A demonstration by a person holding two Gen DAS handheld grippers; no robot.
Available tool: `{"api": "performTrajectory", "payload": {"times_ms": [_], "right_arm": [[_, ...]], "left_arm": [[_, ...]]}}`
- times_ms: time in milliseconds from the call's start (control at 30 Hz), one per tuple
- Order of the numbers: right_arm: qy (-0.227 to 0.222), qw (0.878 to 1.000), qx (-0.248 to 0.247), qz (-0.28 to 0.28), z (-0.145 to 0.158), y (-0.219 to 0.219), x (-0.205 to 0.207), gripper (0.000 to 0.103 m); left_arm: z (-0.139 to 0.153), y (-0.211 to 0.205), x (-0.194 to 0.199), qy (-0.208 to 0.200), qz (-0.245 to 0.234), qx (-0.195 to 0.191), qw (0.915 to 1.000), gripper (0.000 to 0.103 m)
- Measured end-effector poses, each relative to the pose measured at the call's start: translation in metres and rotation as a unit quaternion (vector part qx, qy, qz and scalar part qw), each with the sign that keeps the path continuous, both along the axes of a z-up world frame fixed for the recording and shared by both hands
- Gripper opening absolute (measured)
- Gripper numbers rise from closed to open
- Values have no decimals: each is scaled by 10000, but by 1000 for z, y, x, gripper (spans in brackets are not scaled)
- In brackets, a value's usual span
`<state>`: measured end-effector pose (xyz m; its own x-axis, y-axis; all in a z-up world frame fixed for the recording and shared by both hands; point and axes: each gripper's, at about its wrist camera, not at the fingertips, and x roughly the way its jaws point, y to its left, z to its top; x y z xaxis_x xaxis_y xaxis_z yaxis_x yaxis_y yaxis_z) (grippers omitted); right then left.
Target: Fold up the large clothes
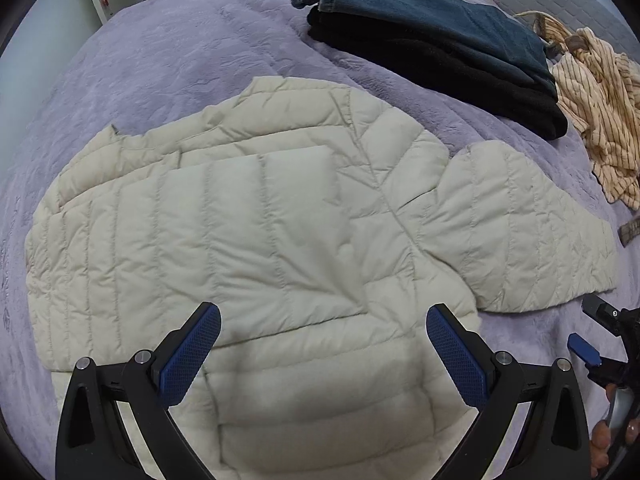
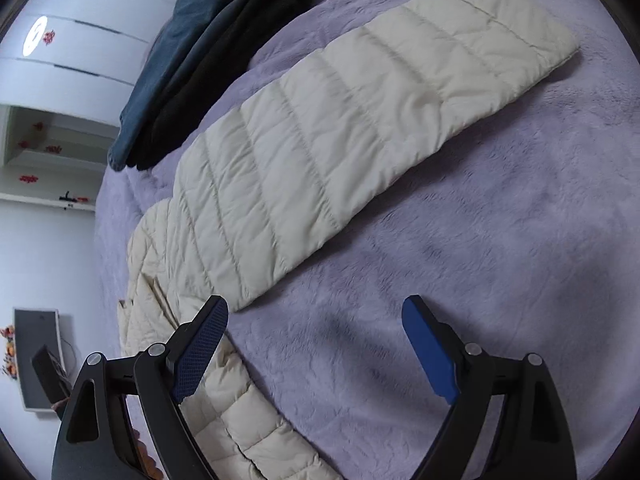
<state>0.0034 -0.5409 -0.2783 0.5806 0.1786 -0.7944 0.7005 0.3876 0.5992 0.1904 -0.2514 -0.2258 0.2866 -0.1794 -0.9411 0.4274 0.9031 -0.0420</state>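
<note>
Cream quilted fabric fills most of the left wrist view: a puffer jacket (image 1: 248,216) lies flat on a bed covered with a lilac plush blanket (image 1: 160,52). One sleeve (image 1: 528,232) stretches out sideways from the body onto the bare blanket, flat and straight. On the other side, a quilted panel lies folded over the top of the jacket's body.

The left tool (image 1: 323,354) hangs over the near edge of the jacket with its blue-padded fingers (image 1: 190,354) spread wide and nothing between them; whether they touch the fabric cannot be told.

In the right wrist view the same sleeve (image 2: 360,128) runs diagonally away, its cuff end lying flat at the far end. The right tool (image 2: 316,354) is also spread wide and empty. Its left finger (image 2: 200,354) is above the jacket's edge, its right finger (image 2: 430,354) above bare blanket. The right tool also shows at the right edge of the left wrist view (image 1: 600,336), just past the sleeve.

Beyond the jacket, apart from it, sits a folded stack: blue jeans (image 1: 432,24) on top of a black garment (image 1: 440,76). Next to that stack lies a crumpled tan striped shirt (image 1: 600,120). White cabinets (image 2: 60,80) stand beyond the bed.
</note>
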Motion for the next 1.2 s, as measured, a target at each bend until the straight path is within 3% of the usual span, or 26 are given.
{"api": "performTrajectory", "payload": {"times_ms": [133, 300, 533, 567, 600, 633, 667, 700, 733, 1000, 1200], "right_arm": [[-317, 9989, 148, -323, -8, -32, 4, 91], [-610, 9969, 240, -439, -13, -58, 16, 91], [-1073, 9876, 609, -971, -20, -80, 19, 87], [-1152, 9856, 654, -1047, -19, -83, 17, 78], [-1222, 9839, 691, -1108, -18, -86, 18, 63], [-1286, 9826, 716, -1131, -16, -89, 19, 41], [-1344, 9819, 730, -1114, -14, -90, 21, 30], [-1412, 9816, 712, -1074, -10, -90, 26, 16], [-1502, 9812, 657, -1015, -4, -91, 28, 14], [-2416, 9695, 420, 21, 55, -59, 70, 13], [-2652, 9563, -95, 1226, 100, -4, 114, 13]], "left_arm": [[-15, -32, 4, -354, -93, 254, 9990, 103], [-53, -56, 0, -193, -251, 594, 9977, 103], [-65, -62, -8, -455, -298, 689, 9961, 103], [-65, -61, -8, -485, -314, 690, 9959, 103], [-65, -61, -8, -500, -317, 684, 9959, 103], [-66, -61, -8, -500, -307, 671, 9960, 103], [-65, -61, -8, -497, -297, 661, 9961, 103], [-65, -60, -8, -502, -292, 657, 9962, 103], [-65, -61, -11, -514, -289, 656, 9961, 103], [-66, -61, -16, -550, -291, 589, 9963, 103], [-44, -45, -11, -422, -217, 215, 9986, 103]]}}
